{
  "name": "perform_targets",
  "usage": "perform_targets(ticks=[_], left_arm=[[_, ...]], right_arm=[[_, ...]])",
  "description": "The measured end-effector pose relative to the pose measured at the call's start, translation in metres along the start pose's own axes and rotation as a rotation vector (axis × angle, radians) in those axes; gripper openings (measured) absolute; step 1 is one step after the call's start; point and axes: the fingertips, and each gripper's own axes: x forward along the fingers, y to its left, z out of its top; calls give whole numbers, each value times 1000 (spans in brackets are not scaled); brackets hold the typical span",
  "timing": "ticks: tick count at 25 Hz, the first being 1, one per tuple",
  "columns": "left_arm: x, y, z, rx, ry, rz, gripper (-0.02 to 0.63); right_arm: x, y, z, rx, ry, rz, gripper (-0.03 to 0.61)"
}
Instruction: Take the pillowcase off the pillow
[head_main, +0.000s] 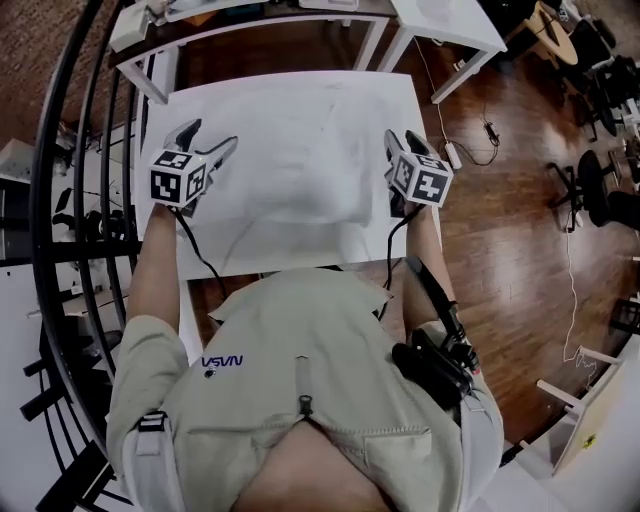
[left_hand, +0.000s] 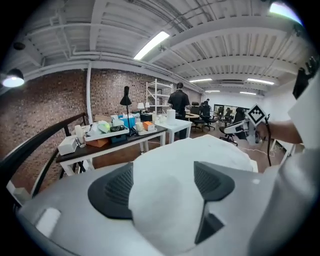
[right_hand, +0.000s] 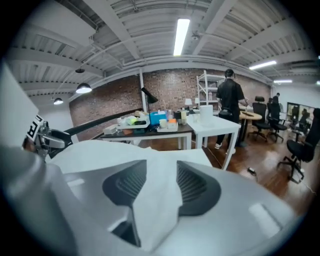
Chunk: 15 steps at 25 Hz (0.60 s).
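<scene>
Left gripper (head_main: 212, 138) and right gripper (head_main: 404, 140), both wide, straddle 2 sides of the pillowcase (head_main: 300, 195) on the counter (head_main: 225, 258): pinch cloth only, closing together.

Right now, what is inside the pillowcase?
The pillowcase bulges at the end nearest the person, which suggests the pillow, but its white fabric covers the filling all over, so the pillow itself cannot be seen.
</scene>
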Motion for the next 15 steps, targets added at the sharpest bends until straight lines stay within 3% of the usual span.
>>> perform_targets(ticks=[4,9,12,15], left_arm=[[-29,-48,-9,84,-27,-82,430],[-29,-104,-72,158,114,-152,482],[-19,-111,-93,159,171,-147,482],[-3,-113,-106,224,229,-136,452]], right_arm=[[-33,52,-29,-26,7,110,209],[-59,91,-89,-36,117,183,267],[-58,104,-119,-61,192,210,304],[-50,108,-137,-81,241,208,307]])
